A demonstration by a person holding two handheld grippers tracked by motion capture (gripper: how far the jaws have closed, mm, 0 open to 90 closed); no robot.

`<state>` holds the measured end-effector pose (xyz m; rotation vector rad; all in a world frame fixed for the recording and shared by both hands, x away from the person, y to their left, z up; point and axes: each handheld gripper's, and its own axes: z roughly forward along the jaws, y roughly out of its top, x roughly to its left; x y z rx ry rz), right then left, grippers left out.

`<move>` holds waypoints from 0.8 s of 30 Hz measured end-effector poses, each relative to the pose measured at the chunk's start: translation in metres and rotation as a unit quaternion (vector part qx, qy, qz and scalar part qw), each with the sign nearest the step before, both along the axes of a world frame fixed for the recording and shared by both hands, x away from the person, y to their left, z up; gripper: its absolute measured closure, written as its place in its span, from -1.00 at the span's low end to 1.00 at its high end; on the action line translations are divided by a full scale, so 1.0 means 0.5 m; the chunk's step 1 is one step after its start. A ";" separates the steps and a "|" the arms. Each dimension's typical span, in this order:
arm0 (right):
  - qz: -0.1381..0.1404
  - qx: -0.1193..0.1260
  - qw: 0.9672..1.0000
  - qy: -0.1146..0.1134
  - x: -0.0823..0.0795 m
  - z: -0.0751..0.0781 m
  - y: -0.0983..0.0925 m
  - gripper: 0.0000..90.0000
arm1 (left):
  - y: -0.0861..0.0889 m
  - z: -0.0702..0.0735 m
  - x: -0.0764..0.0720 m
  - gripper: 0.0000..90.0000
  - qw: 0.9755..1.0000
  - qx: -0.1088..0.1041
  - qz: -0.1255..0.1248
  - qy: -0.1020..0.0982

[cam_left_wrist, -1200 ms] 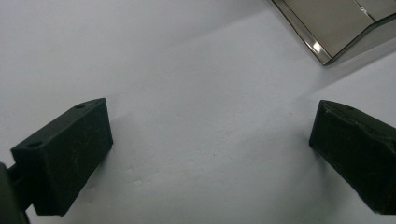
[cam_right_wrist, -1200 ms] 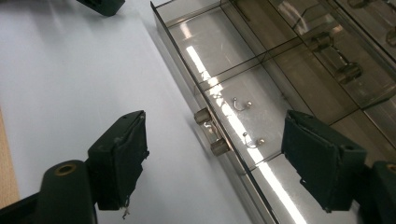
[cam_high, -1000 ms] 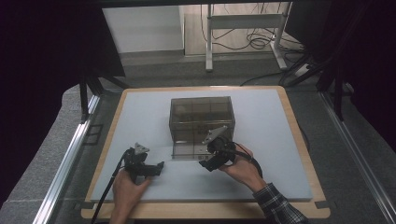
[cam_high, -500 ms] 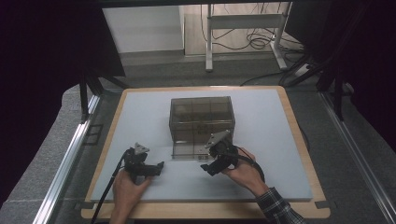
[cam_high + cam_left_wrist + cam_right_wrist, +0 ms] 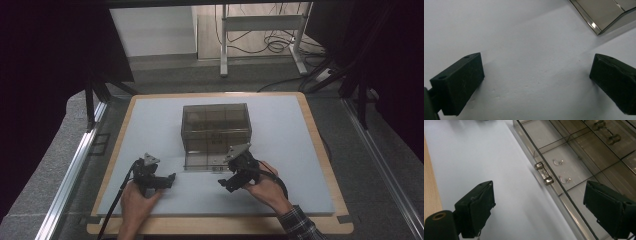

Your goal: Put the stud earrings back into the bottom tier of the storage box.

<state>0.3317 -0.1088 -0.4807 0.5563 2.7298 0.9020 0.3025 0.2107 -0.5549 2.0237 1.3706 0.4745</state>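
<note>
A smoky clear drawer box [image 5: 216, 125] stands mid-mat, its lowest drawer [image 5: 204, 162] pulled out toward me. In the right gripper view that drawer [image 5: 574, 167] has a clear bar handle [image 5: 544, 173] on its front and two small metal hooks [image 5: 558, 162] inside. My right gripper [image 5: 225, 183] sits just in front of the drawer; its jaws [image 5: 539, 207] have just been opening, stand wide, and grip nothing. My left gripper [image 5: 170, 178] rests low on the mat to the box's left front, open [image 5: 536, 82] over bare mat, with the box's corner [image 5: 604, 15] ahead.
The white mat [image 5: 280, 150] lies on a wooden board [image 5: 320, 150] with a raised rim. Metal rails [image 5: 75, 165] run along both sides. Table legs and cables [image 5: 270, 45] stand on the floor beyond the far edge.
My right gripper has backed a little away from the drawer's front toward the near edge, and its jaws stand wider. The left gripper has stayed where it was.
</note>
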 end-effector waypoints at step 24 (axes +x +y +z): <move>-0.001 0.002 1.000 0.001 -0.024 -0.015 -0.027 -0.85 | 0.000 0.000 0.000 -1.00 1.000 0.001 -0.001 0.000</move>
